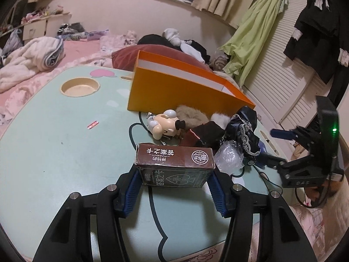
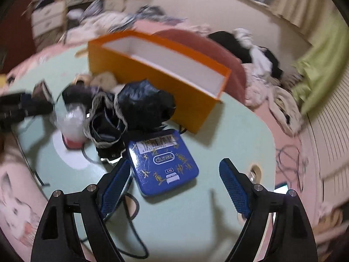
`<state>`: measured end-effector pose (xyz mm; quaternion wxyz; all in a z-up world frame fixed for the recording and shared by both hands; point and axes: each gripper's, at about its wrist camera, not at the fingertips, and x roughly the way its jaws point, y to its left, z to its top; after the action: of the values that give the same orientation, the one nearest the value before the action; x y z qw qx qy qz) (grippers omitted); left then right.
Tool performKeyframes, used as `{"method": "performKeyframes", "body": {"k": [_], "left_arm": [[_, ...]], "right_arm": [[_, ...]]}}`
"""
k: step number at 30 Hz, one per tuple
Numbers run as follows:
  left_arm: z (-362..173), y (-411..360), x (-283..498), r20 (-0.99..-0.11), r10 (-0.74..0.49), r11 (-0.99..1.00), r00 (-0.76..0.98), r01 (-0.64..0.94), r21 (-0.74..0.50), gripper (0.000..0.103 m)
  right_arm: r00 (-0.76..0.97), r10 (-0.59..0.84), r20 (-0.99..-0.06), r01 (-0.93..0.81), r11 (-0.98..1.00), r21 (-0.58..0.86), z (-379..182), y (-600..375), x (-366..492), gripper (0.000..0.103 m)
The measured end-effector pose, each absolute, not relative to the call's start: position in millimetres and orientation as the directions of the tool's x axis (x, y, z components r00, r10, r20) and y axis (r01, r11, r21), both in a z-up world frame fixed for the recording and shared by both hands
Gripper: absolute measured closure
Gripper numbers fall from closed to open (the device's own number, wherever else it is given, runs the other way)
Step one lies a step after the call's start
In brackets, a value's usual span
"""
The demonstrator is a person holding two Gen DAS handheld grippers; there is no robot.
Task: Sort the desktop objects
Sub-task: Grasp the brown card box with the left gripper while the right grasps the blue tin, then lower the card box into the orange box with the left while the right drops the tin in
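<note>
The left gripper squeezes a brown card box between its 2 blue pads. Behind it on the green table lie a toy pig and an orange box. The right gripper is at the far right.

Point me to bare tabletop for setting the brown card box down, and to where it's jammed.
Free: the wide mint-green tabletop left of the brown card box, bordered by the round recessed cup holder and the orange open cardboard box. Crowded: the strip in front of that box, with cartoon figurine, black lace-trimmed fabric and crumpled clear plastic.
</note>
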<state>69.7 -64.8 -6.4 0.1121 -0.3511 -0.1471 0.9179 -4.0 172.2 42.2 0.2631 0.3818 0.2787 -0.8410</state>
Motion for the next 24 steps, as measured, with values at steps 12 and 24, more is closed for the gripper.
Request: {"method": "performKeyframes", "body": {"k": [12,24], "left_arm": [[-5.5,-64.9,71.0,-0.603,0.316,-0.929,-0.733,-0.108,-0.355,0.047],[34.7,-59.5,70.8,-0.528,0.279,-0.952,-0.802,-0.158,-0.264,0.047]], "right_arm": [[-0.436,-0.376,-0.818,0.616,-0.787,0.033,19.9,190.3,-33.1,0.037],[-0.612,-0.446,-0.653,0.473,-0.868,0.149,73.1,237.8,-4.1,0.037]]}}
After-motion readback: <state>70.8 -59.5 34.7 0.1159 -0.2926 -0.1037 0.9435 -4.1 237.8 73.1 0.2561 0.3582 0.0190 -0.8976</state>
